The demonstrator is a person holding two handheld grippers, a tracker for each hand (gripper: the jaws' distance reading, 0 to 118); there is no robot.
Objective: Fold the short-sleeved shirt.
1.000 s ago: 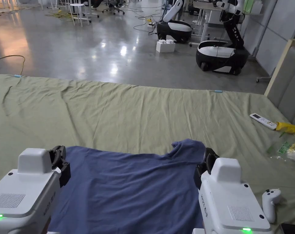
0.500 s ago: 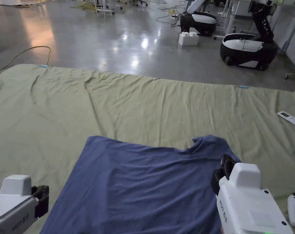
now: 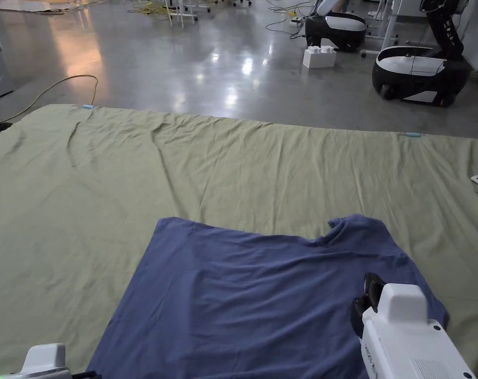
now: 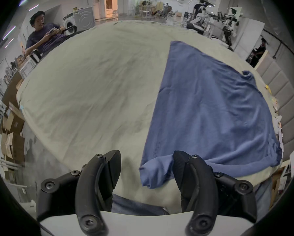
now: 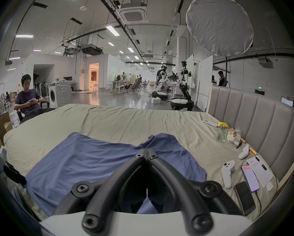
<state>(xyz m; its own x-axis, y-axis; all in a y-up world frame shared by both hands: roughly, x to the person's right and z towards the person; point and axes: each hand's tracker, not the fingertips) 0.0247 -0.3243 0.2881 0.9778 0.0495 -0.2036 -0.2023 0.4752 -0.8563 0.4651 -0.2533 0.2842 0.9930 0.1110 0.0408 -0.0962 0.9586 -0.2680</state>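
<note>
Now shirt lies beside left hand-held gripper.

A matt blue cloth shirt lies on a wrinkled green cloth sheet; the floor is glossy.

Green bedsheet, grey headboard

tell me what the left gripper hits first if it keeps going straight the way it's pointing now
Probably the blue shirt: the left gripper is open, and the near corner of the cloth lies just ahead between its jaws, closer to one jaw. Beneath is the green sheet. Depth is hard to judge.
</note>
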